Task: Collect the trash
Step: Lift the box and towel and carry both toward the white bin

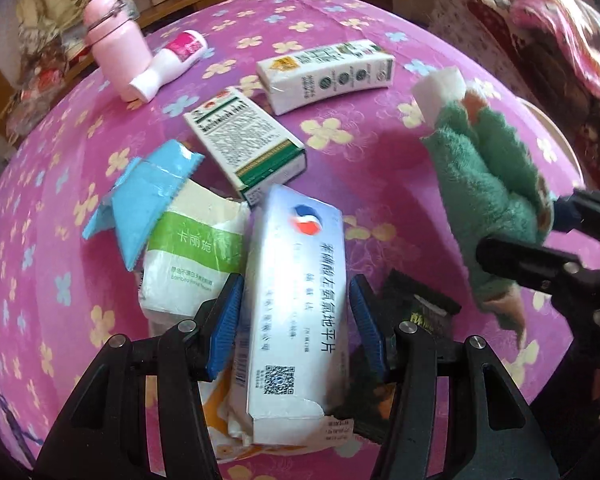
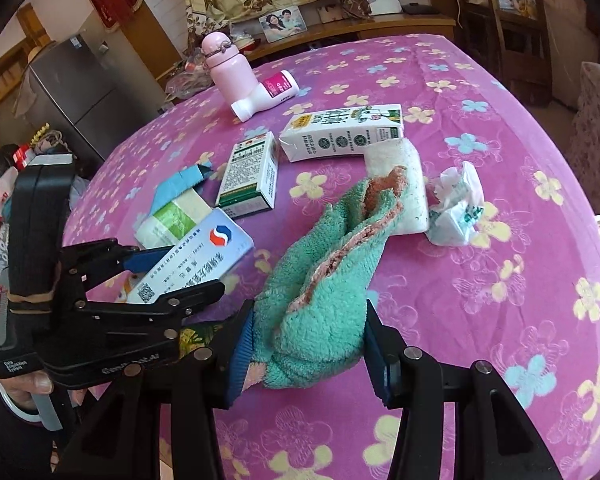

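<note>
My left gripper [image 1: 296, 320] is shut on a white and blue medicine box [image 1: 296, 280], its blue pads pressing on the box's long sides. In the right wrist view the left gripper [image 2: 176, 276] holds that box [image 2: 204, 256] tilted above the table. My right gripper [image 2: 308, 344] is shut on a green fluffy cloth [image 2: 324, 280], which reaches out over a white sponge [image 2: 404, 184]. Trash on the table includes a tissue pack [image 1: 192, 248], a torn blue wrapper [image 1: 148, 196], a green-edged box [image 1: 248, 140], a milk carton [image 1: 328, 74] and a crumpled paper [image 2: 456, 208].
A pink flask [image 1: 116, 44] stands at the far side with a white bottle [image 1: 172, 64] lying against it. A dark snack wrapper [image 1: 420, 308] lies under my left gripper. The pink flowered tablecloth [image 2: 520, 300] is bare at the right. A person's hand [image 2: 32, 384] holds the left gripper.
</note>
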Tool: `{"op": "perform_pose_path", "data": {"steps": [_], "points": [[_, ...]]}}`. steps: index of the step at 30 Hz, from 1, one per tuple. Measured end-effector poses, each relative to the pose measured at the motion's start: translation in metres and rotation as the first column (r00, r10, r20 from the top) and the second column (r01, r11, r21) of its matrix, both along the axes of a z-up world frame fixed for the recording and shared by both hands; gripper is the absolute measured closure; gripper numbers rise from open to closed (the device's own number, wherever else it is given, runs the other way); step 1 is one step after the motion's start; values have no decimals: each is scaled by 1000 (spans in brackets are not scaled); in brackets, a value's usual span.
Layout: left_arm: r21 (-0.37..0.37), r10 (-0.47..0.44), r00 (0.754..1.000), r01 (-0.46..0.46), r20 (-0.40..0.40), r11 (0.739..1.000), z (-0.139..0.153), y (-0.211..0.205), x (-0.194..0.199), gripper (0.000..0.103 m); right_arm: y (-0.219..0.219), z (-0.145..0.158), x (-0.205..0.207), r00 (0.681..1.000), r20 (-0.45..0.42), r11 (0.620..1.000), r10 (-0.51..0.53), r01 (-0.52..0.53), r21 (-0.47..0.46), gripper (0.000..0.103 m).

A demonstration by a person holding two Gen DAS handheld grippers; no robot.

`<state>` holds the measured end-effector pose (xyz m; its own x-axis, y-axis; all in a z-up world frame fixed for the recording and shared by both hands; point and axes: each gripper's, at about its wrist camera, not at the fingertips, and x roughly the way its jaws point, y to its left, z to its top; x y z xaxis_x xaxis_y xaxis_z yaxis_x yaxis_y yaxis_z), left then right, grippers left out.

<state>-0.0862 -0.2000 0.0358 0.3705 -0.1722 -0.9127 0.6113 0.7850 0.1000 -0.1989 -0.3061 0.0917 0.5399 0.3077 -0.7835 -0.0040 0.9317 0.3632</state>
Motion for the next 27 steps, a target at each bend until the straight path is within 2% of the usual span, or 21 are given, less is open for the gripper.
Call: {"op": "perform_pose_path", "data": {"steps": [4, 10, 17, 27], "points": [[-5, 7, 1000, -7, -9, 1000, -6, -3, 3, 51, -4, -3, -3, 1000, -4, 1000, -9, 9, -2, 55], [-110, 44, 997, -50, -56, 993, 2, 9, 5, 55, -6, -1, -9, 1000, 19, 999, -16, 16, -28, 55], [-206, 86, 996, -85, -6, 975, 31, 20, -2, 56, -8, 19, -22, 997, 71, 1000, -12, 14, -20, 55], [-264, 75, 996, -59, 51, 963, 60, 6, -25, 56, -17, 43, -39, 992, 122, 1000, -22, 24, -8, 55]]}}
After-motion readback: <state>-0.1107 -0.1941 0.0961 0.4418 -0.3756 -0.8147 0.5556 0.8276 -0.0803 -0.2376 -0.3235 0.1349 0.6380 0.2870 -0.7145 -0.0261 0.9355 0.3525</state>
